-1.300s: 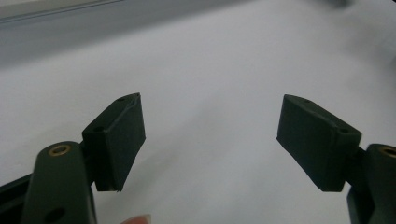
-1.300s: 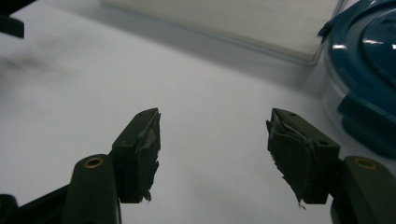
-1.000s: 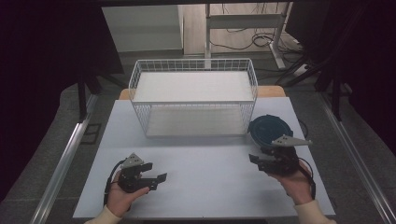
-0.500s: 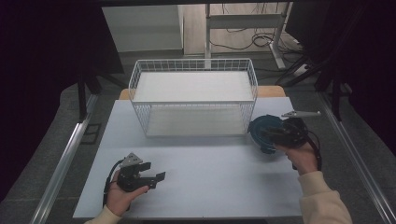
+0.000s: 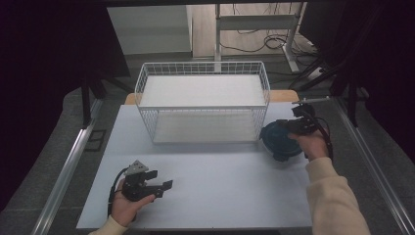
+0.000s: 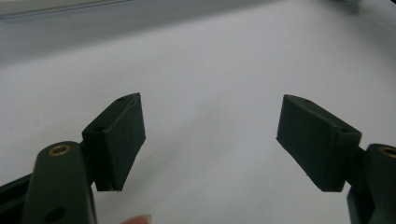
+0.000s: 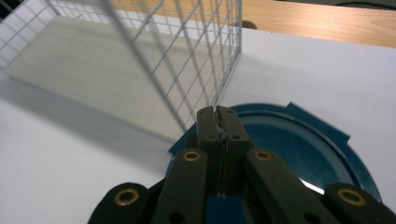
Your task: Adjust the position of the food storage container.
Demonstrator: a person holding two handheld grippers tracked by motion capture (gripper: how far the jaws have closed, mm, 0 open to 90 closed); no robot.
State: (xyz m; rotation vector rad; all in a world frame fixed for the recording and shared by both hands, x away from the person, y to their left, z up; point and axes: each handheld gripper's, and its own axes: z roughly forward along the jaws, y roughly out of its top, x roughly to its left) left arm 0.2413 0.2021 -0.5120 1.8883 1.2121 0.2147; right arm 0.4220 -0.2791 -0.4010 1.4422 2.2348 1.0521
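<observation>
Right gripper (image 5: pixel 293 125) had travelled away from the person since the earlier high frames, from the near right of the table (image 5: pixel 215 196) up to the far rim of the blue plate (image 5: pixel 280 141), and its jaws had just been closing; they now stood pressed together at the tips. Whether they pinched the plate's edge or merely sat over it could not be told. Left gripper (image 5: pixel 159 185) had not shifted, held at the near left with jaws parted and nothing between them. Plate stayed where it was, flat on the white table, just beside the right end of the wire basket (image 5: pixel 203 85). High view gave the whole layout and the cream sleeve (image 5: pixel 333 196). Right gripper view gave what it could not: the shut jaws (image 7: pixel 218 123) over the plate's rim (image 7: pixel 299 149) and the basket's corner mesh (image 7: pixel 205 60) rising close ahead. Left gripper view showed only bare table (image 6: pixel 210 70) between its two spread pads (image 6: pixel 119 140). Plate was round, open face up, with no long axis to note.
</observation>
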